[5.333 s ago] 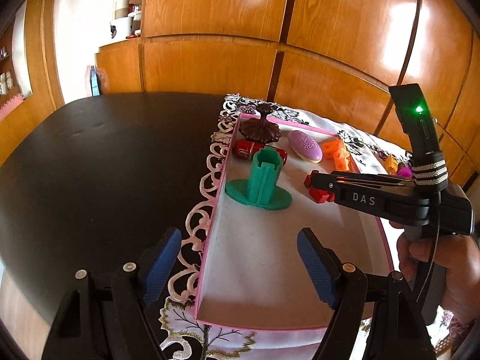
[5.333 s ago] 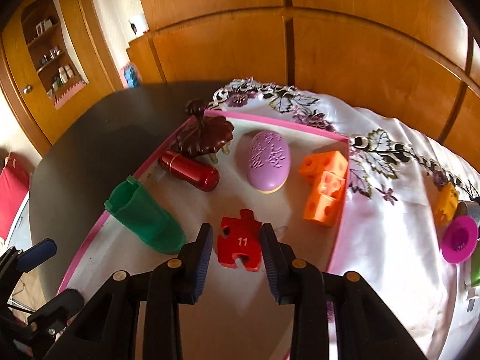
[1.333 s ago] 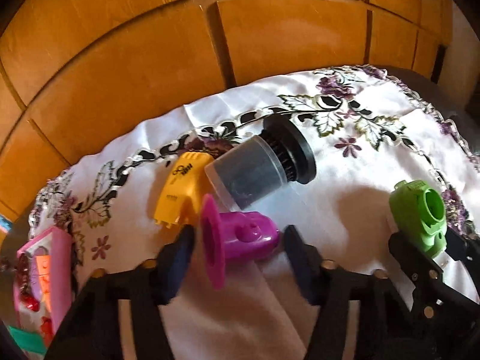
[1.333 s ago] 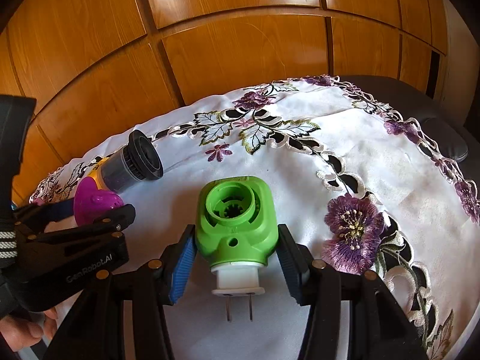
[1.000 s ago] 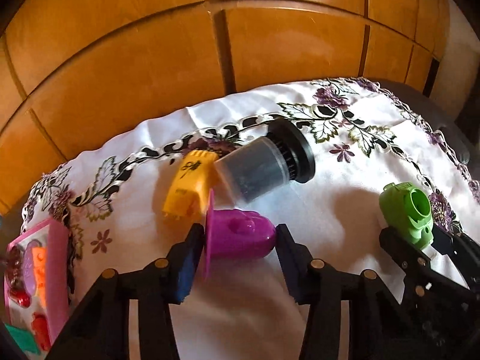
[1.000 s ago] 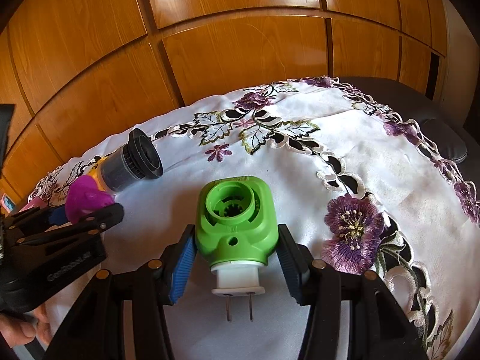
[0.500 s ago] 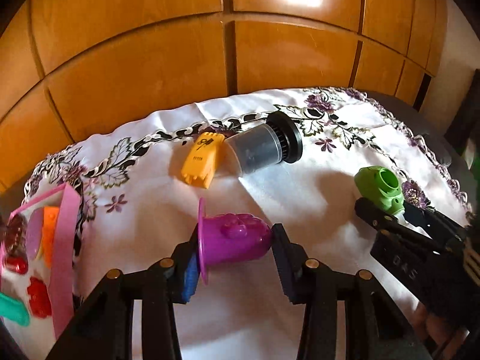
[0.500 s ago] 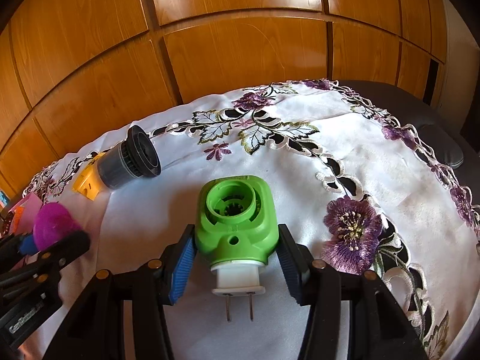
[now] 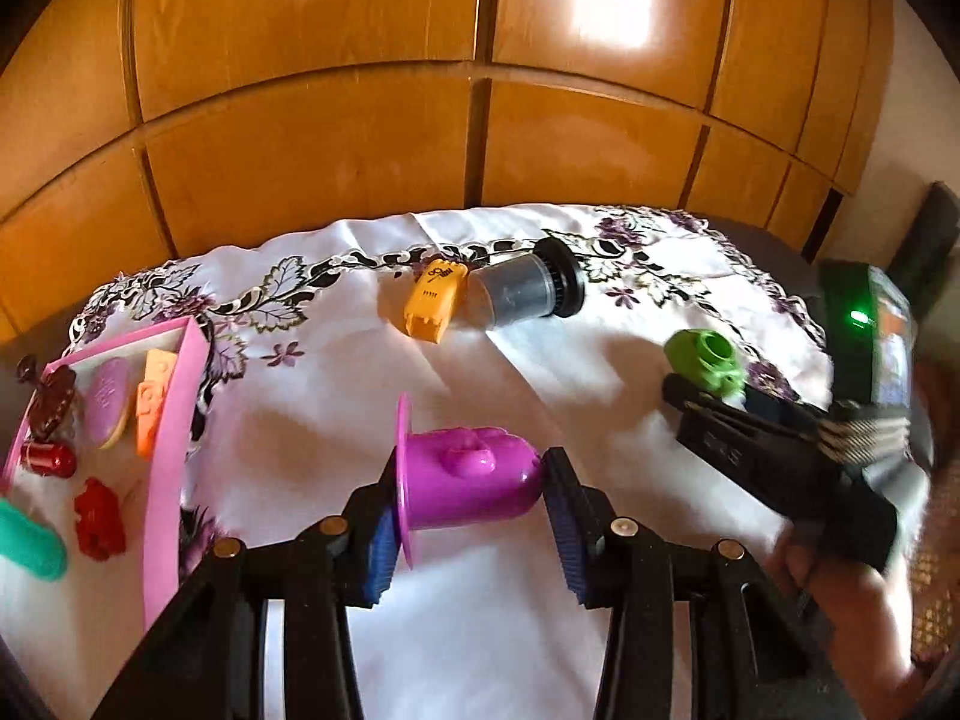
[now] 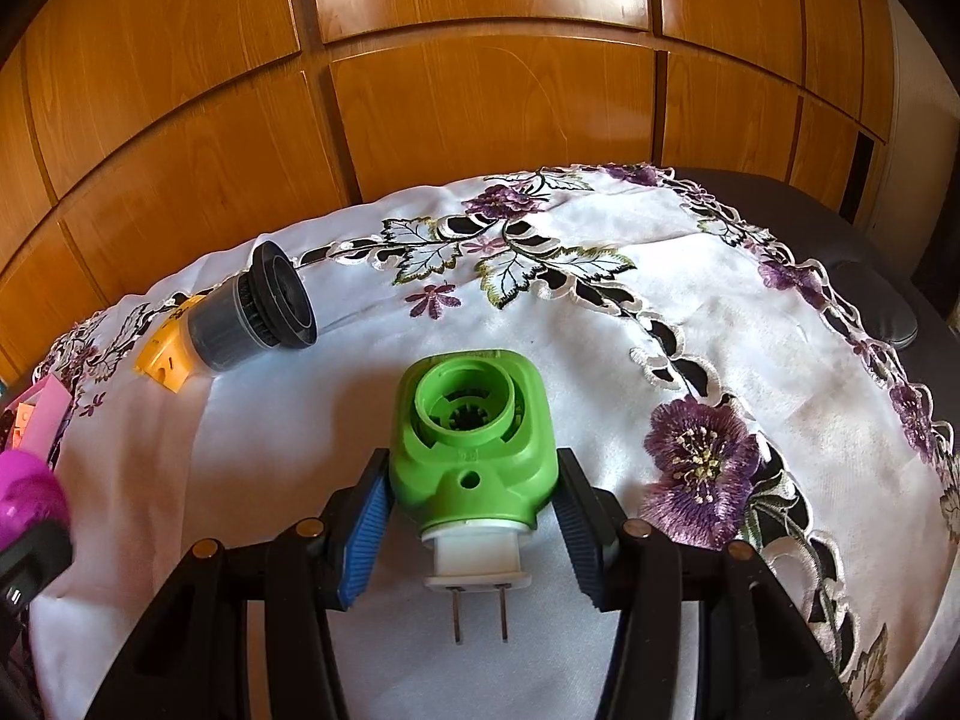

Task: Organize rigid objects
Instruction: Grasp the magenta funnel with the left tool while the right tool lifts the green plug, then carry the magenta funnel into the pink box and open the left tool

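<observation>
1. Magenta flanged cup-shaped piece (image 9: 465, 477) is clamped in the left gripper (image 9: 468, 516), one pad on the flange face, the other on the domed closed end; looks lifted clear of the white embroidered cloth (image 9: 540, 648).
2. Its long axis lies sideways across the jaws, flange toward the pink tray (image 9: 174, 438) at left, dome toward the right.
3. Green plug-in unit (image 10: 474, 450) sits between the right gripper (image 10: 474, 525) pads, which are closed on its sides; it rests on the cloth, round socket facing away from the camera, prongs pointing back toward the handle.
4. Likely step: carry the magenta piece to the tray. Keep it level, clear the near tray wall, set it in a bare spot away from the red puzzle piece (image 9: 99, 519).
5. End-on hold on the dome may slip; don't tilt.
</observation>
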